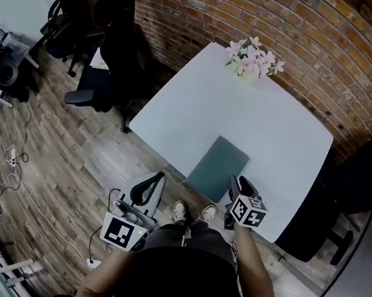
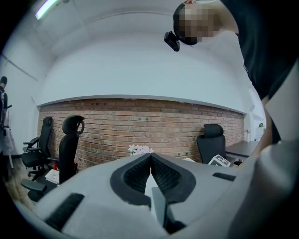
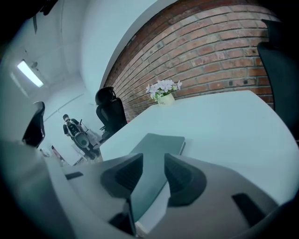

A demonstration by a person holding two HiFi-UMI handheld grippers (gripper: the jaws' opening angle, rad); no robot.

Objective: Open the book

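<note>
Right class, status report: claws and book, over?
Left claw shut, empty. Right claw open, at near edge of closed book. Book flat on table. Flowers at far end, nothing blocking.

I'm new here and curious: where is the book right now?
In the head view, the book lies closed on the white table, at its near edge, just left of the right gripper, across from the flowers.

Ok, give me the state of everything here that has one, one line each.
book: closed, lying flat on the white table.
left gripper: shut, nothing between its jaws, held beside the table.
right gripper: open, jaws apart, by the book's near corner.
flower pot: upright at the table's far corner.
</note>
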